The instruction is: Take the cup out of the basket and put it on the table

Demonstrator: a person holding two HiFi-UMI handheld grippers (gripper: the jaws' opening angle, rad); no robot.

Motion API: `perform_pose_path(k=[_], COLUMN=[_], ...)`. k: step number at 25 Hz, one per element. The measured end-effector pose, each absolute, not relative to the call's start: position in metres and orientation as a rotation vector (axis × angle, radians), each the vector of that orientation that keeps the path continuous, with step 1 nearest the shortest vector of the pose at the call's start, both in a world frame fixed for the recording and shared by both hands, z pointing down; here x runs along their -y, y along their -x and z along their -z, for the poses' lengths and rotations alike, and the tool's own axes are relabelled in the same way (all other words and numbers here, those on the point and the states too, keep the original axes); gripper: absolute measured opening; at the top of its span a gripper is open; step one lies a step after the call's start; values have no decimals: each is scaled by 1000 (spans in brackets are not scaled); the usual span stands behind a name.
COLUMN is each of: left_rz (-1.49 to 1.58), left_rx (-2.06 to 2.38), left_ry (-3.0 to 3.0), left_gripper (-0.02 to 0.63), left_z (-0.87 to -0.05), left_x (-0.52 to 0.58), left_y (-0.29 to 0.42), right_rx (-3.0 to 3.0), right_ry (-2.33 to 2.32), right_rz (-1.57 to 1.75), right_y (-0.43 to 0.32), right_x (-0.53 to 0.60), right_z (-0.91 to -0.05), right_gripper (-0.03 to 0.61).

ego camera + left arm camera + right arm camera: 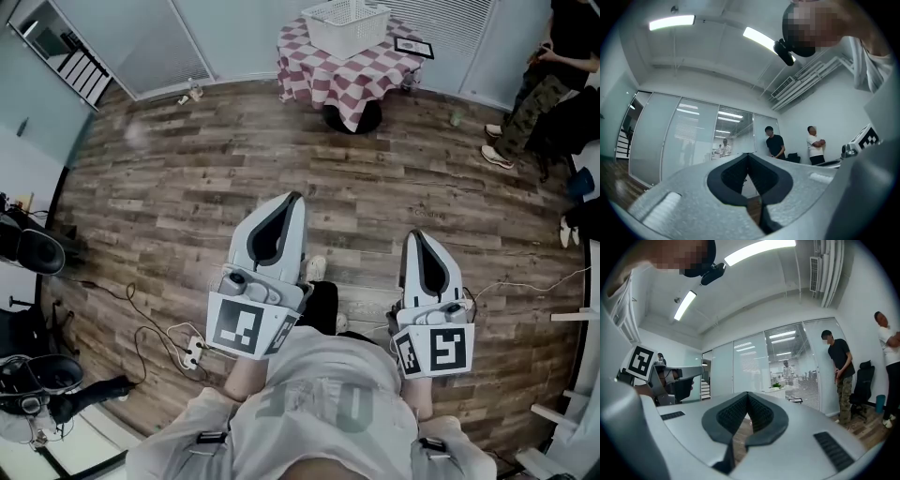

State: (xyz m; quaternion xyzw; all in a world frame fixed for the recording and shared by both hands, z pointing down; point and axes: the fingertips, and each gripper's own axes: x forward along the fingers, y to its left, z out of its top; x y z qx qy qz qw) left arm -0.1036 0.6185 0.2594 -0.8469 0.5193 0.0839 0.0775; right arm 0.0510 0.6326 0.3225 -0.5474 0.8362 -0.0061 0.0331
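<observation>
**Start position: both grippers idle, basket across the room**

- Plank floor (pixel 187 178): an open stretch between the person and the work area. It probably has to be crossed before anything else.
- Round table (pixel 319 75), checked cloth: at the far end of the room, bearing the basket.
- White slatted basket (pixel 345 28): sits on the tabletop. The cup is not visible and is presumably inside, below the rim.
- Left gripper (pixel 294 197), right gripper (pixel 415 234): held near the body, jaws clenched on nothing, likely a carrying posture ahead of the approach.
</observation>
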Motion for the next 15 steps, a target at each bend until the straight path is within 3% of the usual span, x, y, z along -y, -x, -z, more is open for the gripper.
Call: perform_pose_path(k=[15], left_rz=[-318], left_rx=[-1522], left_ry=[2602], left_gripper=[5], left_z=[-282], left_x=[-478], left_y=[107], right_rx=[-2639], right_ry=[1731], right_rz=[33], right_y=[-38], right_x=[-514], right_z=[-338], right_gripper=[8])
